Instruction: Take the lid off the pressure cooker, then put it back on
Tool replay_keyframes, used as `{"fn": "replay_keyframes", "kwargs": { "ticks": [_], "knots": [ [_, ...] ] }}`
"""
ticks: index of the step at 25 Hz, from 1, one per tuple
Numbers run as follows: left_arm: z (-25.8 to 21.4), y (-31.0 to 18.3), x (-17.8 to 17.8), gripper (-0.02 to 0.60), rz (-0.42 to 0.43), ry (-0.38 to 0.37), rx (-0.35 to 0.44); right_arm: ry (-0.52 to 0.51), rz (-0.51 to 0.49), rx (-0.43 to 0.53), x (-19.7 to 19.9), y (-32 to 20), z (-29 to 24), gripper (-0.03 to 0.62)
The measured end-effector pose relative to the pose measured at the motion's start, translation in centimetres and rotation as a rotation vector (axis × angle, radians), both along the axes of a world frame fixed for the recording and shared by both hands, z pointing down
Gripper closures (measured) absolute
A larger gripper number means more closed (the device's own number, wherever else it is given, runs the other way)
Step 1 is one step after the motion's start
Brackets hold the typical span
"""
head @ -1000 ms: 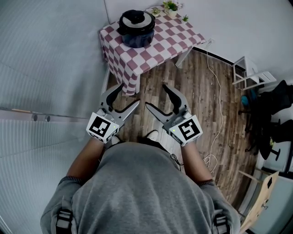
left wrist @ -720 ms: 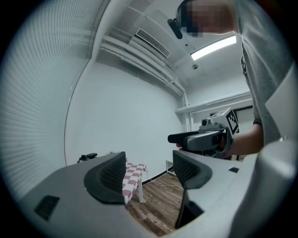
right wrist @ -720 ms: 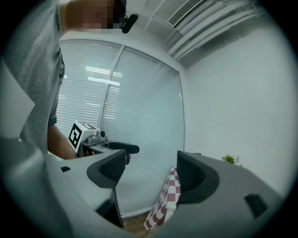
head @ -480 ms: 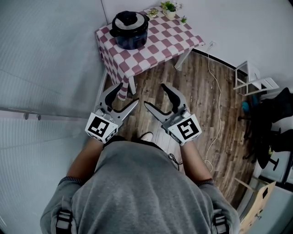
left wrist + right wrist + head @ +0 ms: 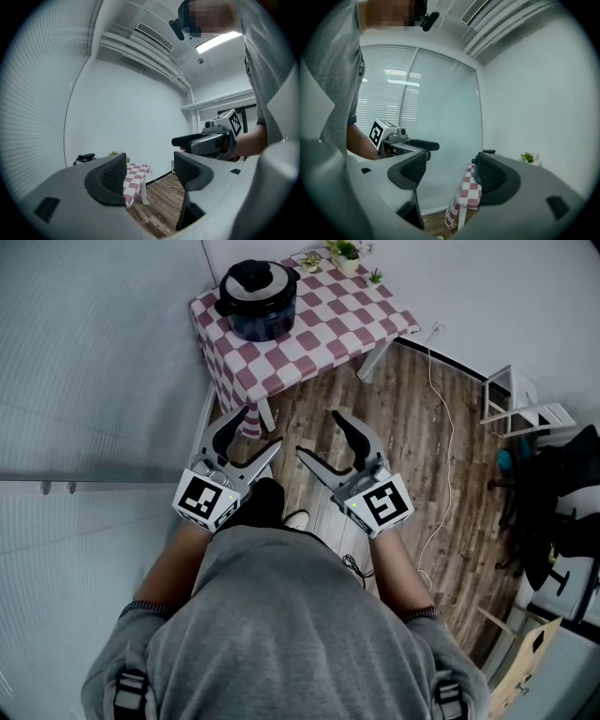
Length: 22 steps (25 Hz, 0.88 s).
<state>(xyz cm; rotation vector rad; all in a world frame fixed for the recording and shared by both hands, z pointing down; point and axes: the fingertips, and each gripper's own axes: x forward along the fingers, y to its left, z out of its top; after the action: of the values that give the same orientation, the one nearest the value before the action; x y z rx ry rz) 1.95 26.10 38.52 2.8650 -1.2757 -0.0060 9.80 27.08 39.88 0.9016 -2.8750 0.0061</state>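
Fingers (image 5: 108,178): both pairs spread wide, nothing between them.
Left gripper (image 5: 259,430): held low and forward, empty.
Right gripper (image 5: 319,435): just beside the left one, level with it, empty too.
Cooker (image 5: 261,313): dark round pot, well apart from both grippers.
Lid (image 5: 253,279): sitting on the cooker, black knob on top.
Table (image 5: 328,320): small, draped in a red-and-white checked cloth; the cooker stands at its left end, close to the wall.
Plants (image 5: 345,251): little green pots along the table's back edge.
Floor (image 5: 403,418): wood planks, with a white cable (image 5: 448,465) trailing across them.
Person (image 5: 281,634): grey top, standing back from the table, bare forearms out.
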Motion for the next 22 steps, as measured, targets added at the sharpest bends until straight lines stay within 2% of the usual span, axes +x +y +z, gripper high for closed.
{"fn": "replay_keyframes", "kwargs": {
  "ticks": [12, 22],
  "knots": [
    [0.2, -10.1, -1.2, 0.256, 0.014, 0.007, 0.025, 0.052, 0.004, 0.009, -1.5, -9.9, -0.2, 0.244],
    [-1.0, -19.8, -4.7, 0.256, 0.050, 0.036, 0.035, 0.062, 0.013, -0.013, -5.5, -19.6, -0.5, 0.244]
  ]
}}
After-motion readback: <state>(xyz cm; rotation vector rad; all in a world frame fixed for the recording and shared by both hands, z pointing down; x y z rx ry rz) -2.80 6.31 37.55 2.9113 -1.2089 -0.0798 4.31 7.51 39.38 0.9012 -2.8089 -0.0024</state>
